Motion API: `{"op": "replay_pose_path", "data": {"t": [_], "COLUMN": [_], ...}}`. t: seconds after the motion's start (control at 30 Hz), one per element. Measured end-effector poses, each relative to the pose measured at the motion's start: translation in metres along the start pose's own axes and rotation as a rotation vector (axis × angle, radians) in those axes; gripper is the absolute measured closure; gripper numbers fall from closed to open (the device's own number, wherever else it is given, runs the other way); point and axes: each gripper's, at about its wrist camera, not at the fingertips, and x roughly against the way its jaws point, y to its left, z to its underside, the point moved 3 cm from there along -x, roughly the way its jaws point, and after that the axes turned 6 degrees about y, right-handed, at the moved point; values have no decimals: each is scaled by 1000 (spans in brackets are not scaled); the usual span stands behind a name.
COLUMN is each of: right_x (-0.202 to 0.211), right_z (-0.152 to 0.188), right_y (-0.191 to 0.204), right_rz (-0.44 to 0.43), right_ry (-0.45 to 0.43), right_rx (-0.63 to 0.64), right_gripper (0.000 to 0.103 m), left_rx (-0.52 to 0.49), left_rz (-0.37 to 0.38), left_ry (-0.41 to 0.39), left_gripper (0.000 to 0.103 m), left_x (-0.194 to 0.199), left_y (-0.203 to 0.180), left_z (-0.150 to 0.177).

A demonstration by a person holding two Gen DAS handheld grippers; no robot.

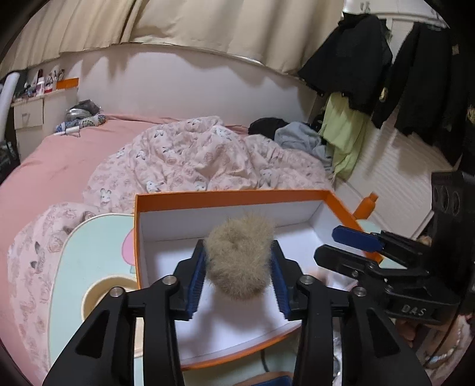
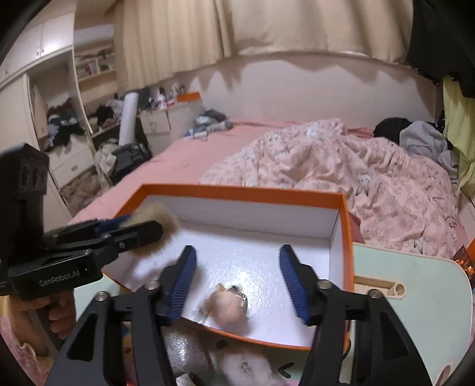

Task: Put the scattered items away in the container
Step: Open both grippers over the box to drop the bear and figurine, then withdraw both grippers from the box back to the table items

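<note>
Bedroom clutter fills the background: a bed with a pink sheet (image 1: 56,157), a crumpled floral duvet (image 1: 190,157) and cream curtains (image 2: 267,26) above the headboard. Nearer, a pale green lap table (image 1: 89,246) carries an orange box (image 1: 231,197) with a white inside, open at the top.

From the left wrist view, the left gripper (image 1: 239,261) hangs over the box with a furry beige scrunchie (image 1: 239,255) between its blue pads (image 1: 197,276). The pads sit against the fur on both sides, though whether they squeeze it I cannot tell. The scrunchie is a fluffy ring with a small dimple at its centre, roughly round, with no clear long axis; its flat face is turned toward the camera. It hovers above the box's white floor, toward 6 o'clock of the interior.

At 3 o'clock the right gripper (image 1: 344,243) reaches in over the box's right wall. In its own view its fingers (image 2: 288,267) are spread wide with nothing between them. Below them, on the box floor near the front wall, lies a small pinkish furry keychain charm (image 2: 227,305) with a metal ring, blurred, its ring end toward 1 o'clock.

A hand (image 2: 56,314) grips the left gripper's handle at 8 o'clock.
</note>
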Motion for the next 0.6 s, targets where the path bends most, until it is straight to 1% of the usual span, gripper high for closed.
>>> {"op": "replay_pose_path", "data": {"t": [0.03,0.13,0.17,0.2,0.23,0.3,0.37,0.5,0.57,0.6], "right_x": [5,28,36,46,56,77,93,116,125,125], "right_z": [1,5,7,9,14,27,42,77,95,102], "right_y": [0,1,4,6,8,13,19,23,23,23], "right_rz": [-1,-17,-16,-10,-2,18,18,0,-44,-71], "right_ry": [-18,-66,-78,-96,-117,-158,-179,-192,-215,-178], "right_rx": [-5,-9,-6,0,6,23,35,33,20,17], "right_gripper": [40,35,31,25,22,6,4,1,1,1], "left_rx": [11,39,46,50,51,34,-1,-82,-102,-106], "left_rz": [10,34,38,43,46,54,56,34,41,40], "left_ry": [-10,-54,-58,-62,-68,-87,-85,-45,-28,-22], "left_gripper": [42,27,25,24,24,24,23,22,22,22], "left_x": [3,20,27,34,41,59,70,85,91,93], "left_y": [1,4,4,3,2,-5,-14,-34,-41,-44], "left_z": [0,-1,-1,0,1,9,18,45,60,68]}}
